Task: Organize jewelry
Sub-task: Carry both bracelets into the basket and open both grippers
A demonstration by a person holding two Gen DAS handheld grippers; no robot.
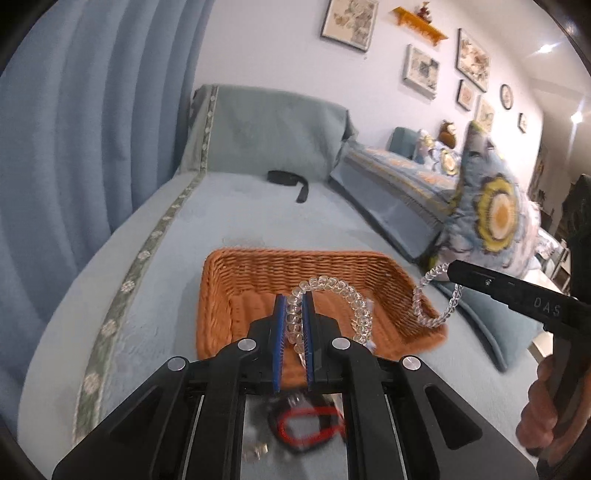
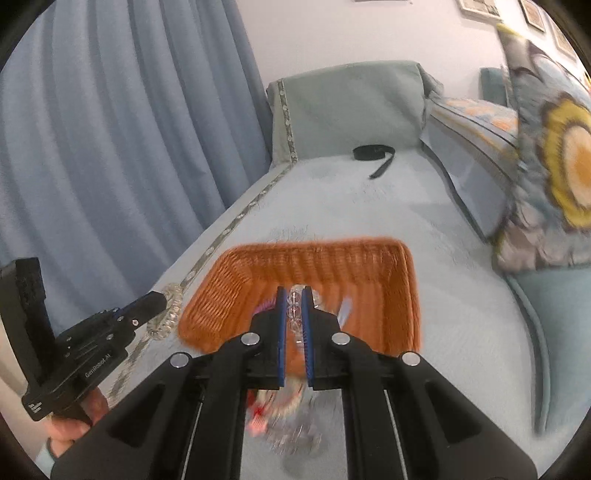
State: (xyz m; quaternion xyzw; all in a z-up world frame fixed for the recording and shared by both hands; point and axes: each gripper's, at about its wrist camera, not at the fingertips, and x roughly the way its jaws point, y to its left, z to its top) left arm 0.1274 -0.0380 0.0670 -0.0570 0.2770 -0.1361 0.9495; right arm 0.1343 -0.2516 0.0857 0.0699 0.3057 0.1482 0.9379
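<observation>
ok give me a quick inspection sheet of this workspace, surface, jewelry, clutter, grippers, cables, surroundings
surface: pale blue sofa cover with a patterned trim strip.
job's things: orange wicker basket; chunky clear bead bracelet in the left gripper; thin clear bead strand in the right gripper, looping over the basket's rim; red cord bracelet lying below the grippers, blurred.
clutter: black strap by the backrest.
grippers: left gripper shut on the bracelet; right gripper shut on the strand.
cables: nothing seen.
surroundings: blue curtain, floral cushion, framed pictures.

Blue curtain [image 1: 92,122], floral cushion [image 1: 491,206], black strap [image 1: 288,181], framed pictures [image 1: 349,22]
</observation>
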